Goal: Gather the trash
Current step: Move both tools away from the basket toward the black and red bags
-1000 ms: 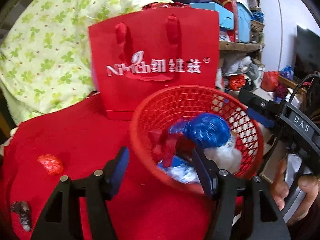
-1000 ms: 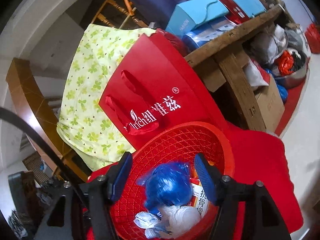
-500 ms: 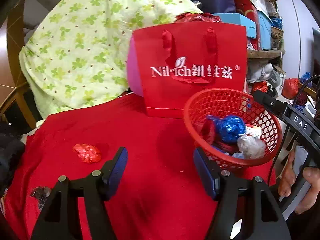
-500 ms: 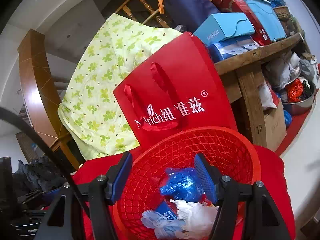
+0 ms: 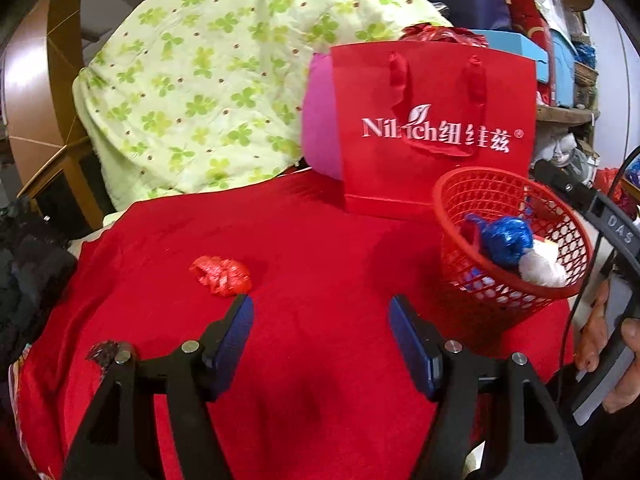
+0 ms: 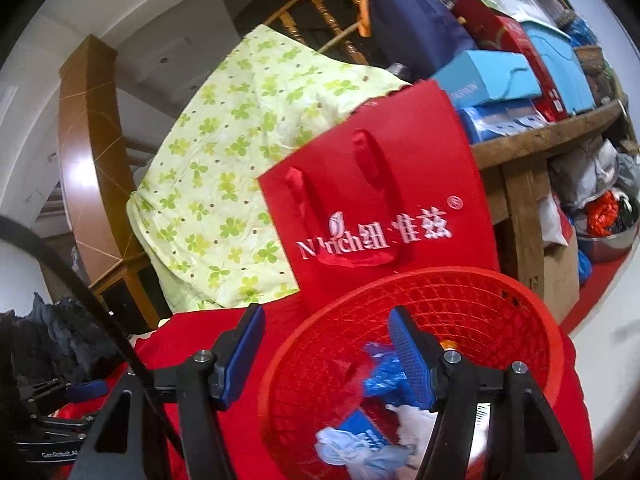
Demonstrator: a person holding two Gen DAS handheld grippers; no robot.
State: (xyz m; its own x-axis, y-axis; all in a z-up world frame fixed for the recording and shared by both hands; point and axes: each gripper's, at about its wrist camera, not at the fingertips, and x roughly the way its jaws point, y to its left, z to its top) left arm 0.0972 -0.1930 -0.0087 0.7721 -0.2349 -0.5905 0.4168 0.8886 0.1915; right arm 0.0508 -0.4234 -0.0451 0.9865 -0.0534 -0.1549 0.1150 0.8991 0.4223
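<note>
On the red cloth (image 5: pixel 320 264) that covers the counter, a red mesh basket (image 5: pixel 472 288) stands at the right, and I take it as my landmark. Inside it I see a blue crumpled wrapper (image 5: pixel 505 239) and a white wad (image 5: pixel 540 270) lying against each other, with more blue and white scraps lower down in the right wrist view. Directly behind the basket stands a red paper gift bag (image 5: pixel 436 120) with white lettering, upright, its rope handles hanging down the front. A pink cushion (image 5: pixel 320 120) shows at the bag's left edge, and a green clover-print quilt (image 5: pixel 208 80) is heaped further left, behind the cloth.

Well to the left of the basket, out on the open cloth, lies a crumpled red wrapper (image 5: pixel 221 276). Further left still, near the cloth's edge, sits a small dark scrap (image 5: pixel 105 351), partly hidden by my left tool.

My left hand-held gripper (image 5: pixel 321 328) hangs over the cloth between the red wrapper and the basket; its jaws have just been spreading wider, and nothing is between them. The red wrapper lies just beyond the left finger's tip, apart from it. My right hand-held gripper (image 6: pixel 326 344) hovers at the basket's near left rim, jaws spread and gripping nothing: its right finger reaches over the basket's inside, above the blue wrapper, while its left finger stays outside the rim. A hand (image 5: pixel 612 360) on the right tool's handle shows just right of the basket in the left wrist view.
</note>
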